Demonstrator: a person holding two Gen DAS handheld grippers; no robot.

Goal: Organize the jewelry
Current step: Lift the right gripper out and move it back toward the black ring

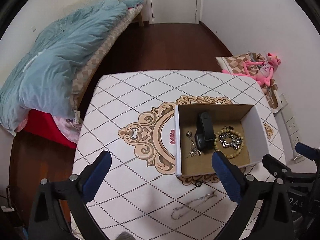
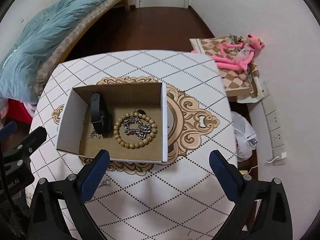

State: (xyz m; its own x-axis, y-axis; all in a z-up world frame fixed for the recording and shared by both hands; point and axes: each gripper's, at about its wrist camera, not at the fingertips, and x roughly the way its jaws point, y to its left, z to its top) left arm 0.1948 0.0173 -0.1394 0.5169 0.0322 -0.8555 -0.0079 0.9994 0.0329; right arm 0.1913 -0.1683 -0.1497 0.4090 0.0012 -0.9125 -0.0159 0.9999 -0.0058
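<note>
An open cardboard box (image 1: 256, 128) (image 2: 164, 120) stands on the patterned table (image 1: 140, 92) (image 2: 140, 64). Inside lie a black smartwatch (image 1: 204, 132) (image 2: 100, 116), a beaded bracelet (image 1: 238, 152) (image 2: 136, 146), a silver chain link bracelet (image 1: 230, 140) (image 2: 138, 129) and small silver pieces (image 1: 193, 146) (image 2: 94, 135). A thin silver chain (image 1: 192, 206) and a small dark ring (image 1: 198, 184) lie on the table in front of the box. My left gripper (image 1: 162, 164) is open and empty above the table, left of the box. My right gripper (image 2: 160, 162) is open and empty over the box's near right corner.
A bed with a blue quilt (image 1: 56, 56) (image 2: 40, 34) stands to the left. A pink plush toy (image 1: 264, 70) (image 2: 238, 56) lies on a checked cushion at the right. A wall power strip (image 2: 276, 124) and a white plastic bag (image 2: 244, 134) are beside the table's right edge.
</note>
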